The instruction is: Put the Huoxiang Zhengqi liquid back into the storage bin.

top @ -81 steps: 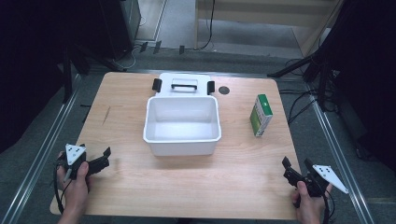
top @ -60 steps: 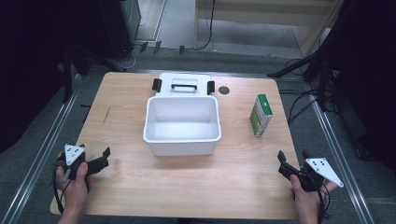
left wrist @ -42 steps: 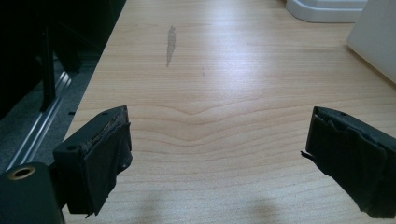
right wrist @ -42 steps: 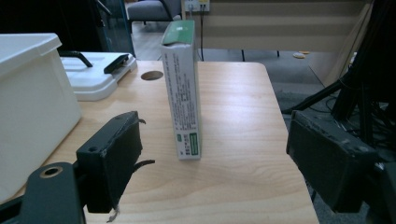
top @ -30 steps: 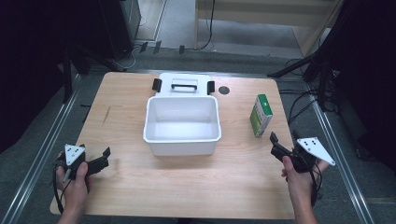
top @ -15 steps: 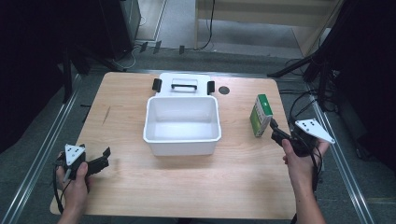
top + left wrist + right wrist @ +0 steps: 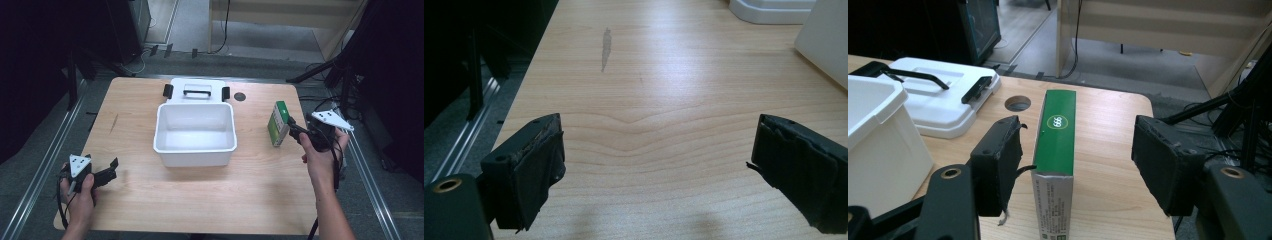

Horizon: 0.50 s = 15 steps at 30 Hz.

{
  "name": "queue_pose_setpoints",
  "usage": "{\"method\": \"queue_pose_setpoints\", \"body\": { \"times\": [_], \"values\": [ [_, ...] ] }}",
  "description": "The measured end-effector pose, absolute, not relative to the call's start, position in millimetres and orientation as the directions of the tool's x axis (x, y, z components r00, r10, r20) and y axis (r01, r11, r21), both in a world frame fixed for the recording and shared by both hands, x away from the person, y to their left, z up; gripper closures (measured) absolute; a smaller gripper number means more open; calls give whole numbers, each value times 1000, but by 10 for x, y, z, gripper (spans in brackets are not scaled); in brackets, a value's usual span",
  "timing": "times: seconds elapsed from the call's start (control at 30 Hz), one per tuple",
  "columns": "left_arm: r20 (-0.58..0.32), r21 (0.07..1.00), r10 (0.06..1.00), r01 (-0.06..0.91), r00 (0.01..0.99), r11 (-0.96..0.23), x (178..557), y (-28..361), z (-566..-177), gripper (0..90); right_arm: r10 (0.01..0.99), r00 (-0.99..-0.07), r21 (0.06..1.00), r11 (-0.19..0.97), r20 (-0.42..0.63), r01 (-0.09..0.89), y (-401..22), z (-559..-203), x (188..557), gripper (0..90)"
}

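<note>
A tall green and white box (image 7: 278, 123) stands upright on the wooden table (image 7: 200, 200), right of the white bin. My right gripper (image 7: 292, 127) has come up to it from the right. In the right gripper view the box (image 7: 1055, 140) stands between the jaws of the right gripper (image 7: 1079, 150). The jaws have just been closing; the left one is close to the box's side, the right one stands clear with a gap, so neither pad presses on it. My left gripper (image 7: 111, 167) rests near the front left corner, and in its own view the left gripper (image 7: 659, 160) is open over bare wood.
An open white bin (image 7: 195, 107) sits mid-table with its handled lid (image 7: 196, 89) lying flat behind it. A round hole (image 7: 240, 96) is in the tabletop near the far edge. Metal rails run along both table sides; cables and stands crowd the right.
My right hand has travelled from the front right edge forward and up to the green box, and its jaws have narrowed around it. The left hand has stayed put.
</note>
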<state>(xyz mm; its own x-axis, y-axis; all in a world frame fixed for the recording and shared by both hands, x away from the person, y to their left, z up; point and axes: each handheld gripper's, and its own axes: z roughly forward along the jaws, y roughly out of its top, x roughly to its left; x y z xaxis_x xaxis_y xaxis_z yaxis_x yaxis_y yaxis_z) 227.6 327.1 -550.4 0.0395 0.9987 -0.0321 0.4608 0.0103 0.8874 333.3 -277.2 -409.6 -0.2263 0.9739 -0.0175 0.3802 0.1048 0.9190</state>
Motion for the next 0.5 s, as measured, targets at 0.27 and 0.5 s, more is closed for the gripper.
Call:
{"method": "queue_pose_setpoints", "body": {
  "times": [0.27, 0.5],
  "values": [
    [-52, 897, 998, 442, 38, 29, 2265, 3292, -5503, 70, 976, -215, 895, 121, -29, 429, -2757, -4058, 3487, 398],
    [-42, 896, 998, 444, 43, 19, 2267, 3284, -5503, 70, 970, -243, 831, 148, -15, 537, -2770, -3922, 3697, 440]
  ]
}}
